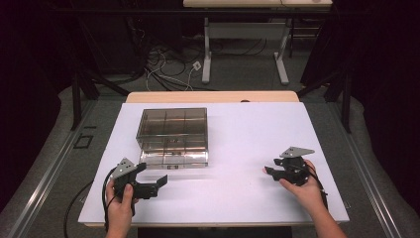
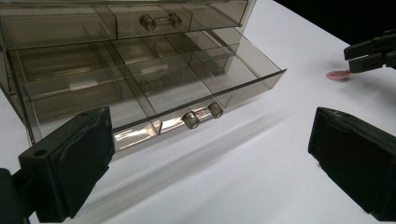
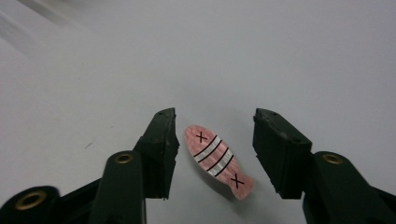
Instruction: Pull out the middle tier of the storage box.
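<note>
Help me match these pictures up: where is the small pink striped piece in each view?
High view: pink striped piece right of centre, at the right gripper.
Left gripper view: upper right, under that gripper.
Right gripper view: centre bottom, between the jaws, untouched.
Shared landmark: the white table.

The white table (image 1: 257,148) is lit brightly from above while the room around it sinks into near black, and the high view is soft and a little grainy. In the left gripper view, glare streaks the clear drawer box (image 2: 140,70) and its long pale reflection lies on the table (the near black pads are blurred). The right gripper view is evenly lit, with faint shadows and a hazy far edge.
</note>
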Available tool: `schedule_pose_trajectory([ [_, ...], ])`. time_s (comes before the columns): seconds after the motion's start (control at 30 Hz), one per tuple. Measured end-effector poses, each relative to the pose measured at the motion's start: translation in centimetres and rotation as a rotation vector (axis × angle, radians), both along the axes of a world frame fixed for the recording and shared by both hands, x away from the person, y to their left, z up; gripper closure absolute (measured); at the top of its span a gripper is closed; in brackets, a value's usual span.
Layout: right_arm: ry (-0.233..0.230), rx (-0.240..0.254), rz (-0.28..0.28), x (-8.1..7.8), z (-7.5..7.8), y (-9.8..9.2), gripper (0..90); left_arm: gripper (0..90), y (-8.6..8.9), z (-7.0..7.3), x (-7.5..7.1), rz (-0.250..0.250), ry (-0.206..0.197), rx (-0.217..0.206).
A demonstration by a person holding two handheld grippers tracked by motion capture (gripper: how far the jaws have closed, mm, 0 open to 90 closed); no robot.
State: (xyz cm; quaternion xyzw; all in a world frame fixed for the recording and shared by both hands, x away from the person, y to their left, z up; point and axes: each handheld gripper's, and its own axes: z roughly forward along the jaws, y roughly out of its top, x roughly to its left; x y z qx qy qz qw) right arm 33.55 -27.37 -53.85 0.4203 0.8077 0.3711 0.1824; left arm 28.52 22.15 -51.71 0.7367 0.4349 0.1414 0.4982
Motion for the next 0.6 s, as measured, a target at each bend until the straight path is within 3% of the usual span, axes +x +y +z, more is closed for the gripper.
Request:
schedule_pose_trajectory([
  [0.23,0.072,0.019,-0.014,0.4,-0.7,-0.4,55.7,0.7,0.1,0.0,0.0,0.005,-0.002,-0.002],
  [0.5,0.107,0.015,-0.012,0.6,-1.2,-0.2,61.1,0.7,0.1,-0.1,0.0,0.007,0.005,0.000],
  [0.6,0.099,0.006,0.007,0.7,-1.3,-0.3,63.5,0.7,0.1,-0.1,0.0,0.007,0.005,-0.001],
])
